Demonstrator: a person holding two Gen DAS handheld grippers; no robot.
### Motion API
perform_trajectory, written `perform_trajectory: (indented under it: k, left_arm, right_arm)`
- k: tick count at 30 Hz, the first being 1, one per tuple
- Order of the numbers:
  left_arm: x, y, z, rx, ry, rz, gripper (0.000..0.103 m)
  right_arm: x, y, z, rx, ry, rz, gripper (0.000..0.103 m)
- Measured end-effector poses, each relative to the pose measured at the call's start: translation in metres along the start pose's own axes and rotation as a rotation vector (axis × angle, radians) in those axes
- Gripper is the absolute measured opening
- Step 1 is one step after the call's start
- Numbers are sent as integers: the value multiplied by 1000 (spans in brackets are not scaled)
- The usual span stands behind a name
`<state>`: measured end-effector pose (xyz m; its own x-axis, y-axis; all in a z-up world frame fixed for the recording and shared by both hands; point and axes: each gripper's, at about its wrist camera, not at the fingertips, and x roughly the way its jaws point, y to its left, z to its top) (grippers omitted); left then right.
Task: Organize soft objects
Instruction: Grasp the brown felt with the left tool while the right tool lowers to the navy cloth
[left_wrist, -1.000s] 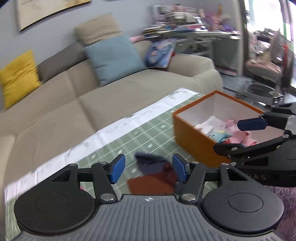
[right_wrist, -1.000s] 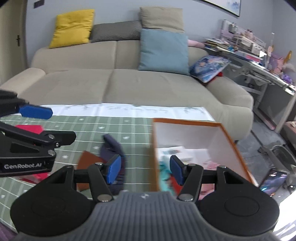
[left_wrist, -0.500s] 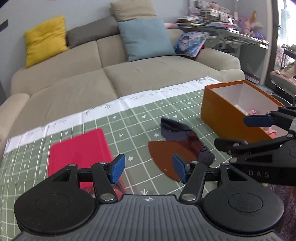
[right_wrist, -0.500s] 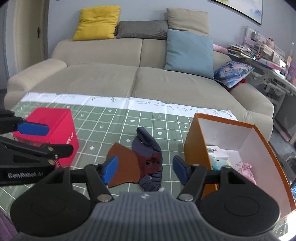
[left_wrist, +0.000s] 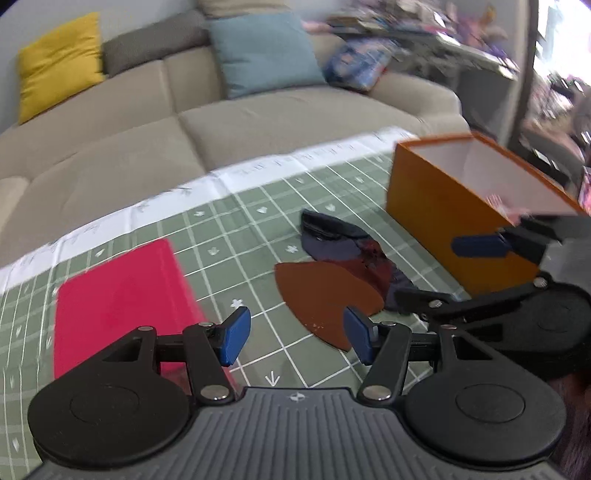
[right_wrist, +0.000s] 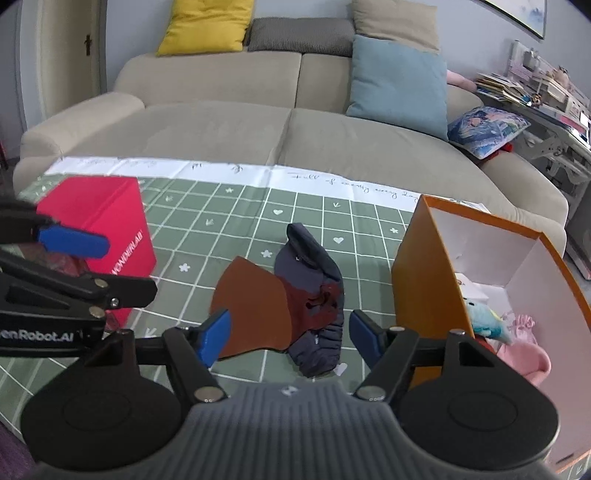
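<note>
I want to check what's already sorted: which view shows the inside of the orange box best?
The right wrist view: it looks into the orange box, showing pink and blue soft items. The left wrist view shows mostly its outer wall and a blurred interior.

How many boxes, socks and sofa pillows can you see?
Boxes: 2, the red box and the orange box.
Socks: 1, the dark sock.
Sofa pillows: 5, yellow, grey, beige, blue, patterned.
Total: 8.

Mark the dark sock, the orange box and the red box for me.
dark sock (right_wrist: 314, 273), right wrist view, on its navy upper part.
orange box (right_wrist: 424, 273), right wrist view, on its near outer wall.
red box (right_wrist: 92, 199), right wrist view, on its top face.
</note>
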<state>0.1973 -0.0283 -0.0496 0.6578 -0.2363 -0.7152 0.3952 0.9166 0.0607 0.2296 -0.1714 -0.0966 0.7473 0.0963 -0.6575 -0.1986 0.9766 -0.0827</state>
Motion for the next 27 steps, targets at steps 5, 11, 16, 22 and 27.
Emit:
perform_trajectory:
  k: [5, 11, 16, 22, 27]
  left_arm:
    - [17, -2, 24, 158, 86, -79, 68]
    - [62, -8, 50, 240, 264, -143, 78]
    - [98, -7, 62, 90, 334, -115, 79]
    - [139, -4, 57, -77, 384, -92, 79]
    - [152, 4, 38, -251, 356, -41, 82]
  right_arm:
    - [17, -12, 11, -21, 89, 47, 57]
    - [46, -21, 14, -37, 133, 26, 53]
    - [72, -30, 8, 19, 145, 10, 38]
    - [89, -37, 1, 62, 126, -3, 37]
    - [98, -35, -4, 63, 96, -2, 37]
